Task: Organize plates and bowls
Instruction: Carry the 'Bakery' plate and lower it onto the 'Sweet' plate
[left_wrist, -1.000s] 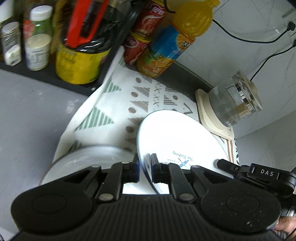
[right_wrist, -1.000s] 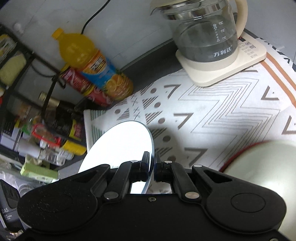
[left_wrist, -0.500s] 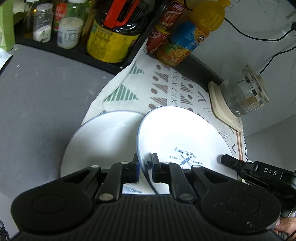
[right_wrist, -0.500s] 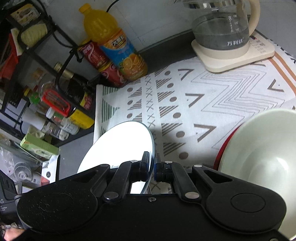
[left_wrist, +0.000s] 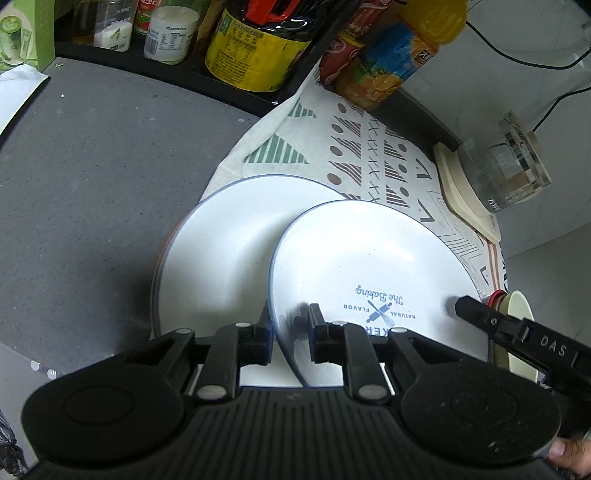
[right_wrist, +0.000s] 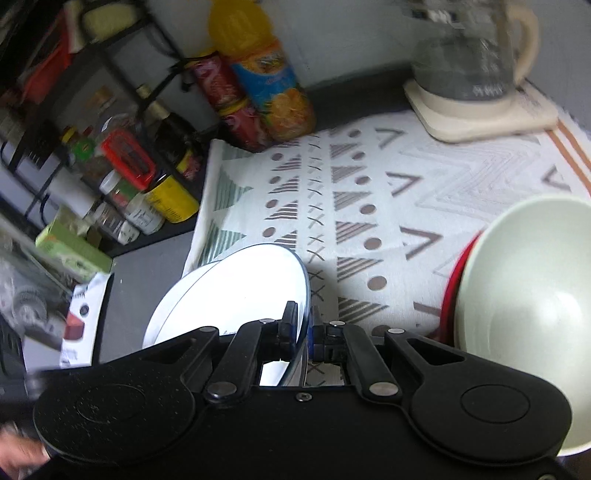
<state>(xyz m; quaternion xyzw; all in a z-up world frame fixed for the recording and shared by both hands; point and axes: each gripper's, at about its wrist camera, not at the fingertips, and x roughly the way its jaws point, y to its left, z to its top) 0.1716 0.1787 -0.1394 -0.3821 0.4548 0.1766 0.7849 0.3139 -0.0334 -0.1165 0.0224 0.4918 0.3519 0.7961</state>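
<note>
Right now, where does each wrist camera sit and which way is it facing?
Left wrist: on the left gripper, angled down at the printed plate overlapping a lower plate; its jaws have just been opening, rim between them.
Right wrist: on the right gripper, angled down at the patterned mat and cream bowl; jaws shut on the printed plate's rim.
Shared: both plates, kettle, juice bottle.

we see a dark grey speckled countertop under a pale patterned cloth mat with triangles, dots and crosses. behind it stands a white tiled wall crossed by a black power cord. a black metal shelf rack lines the counter's edge.
</note>
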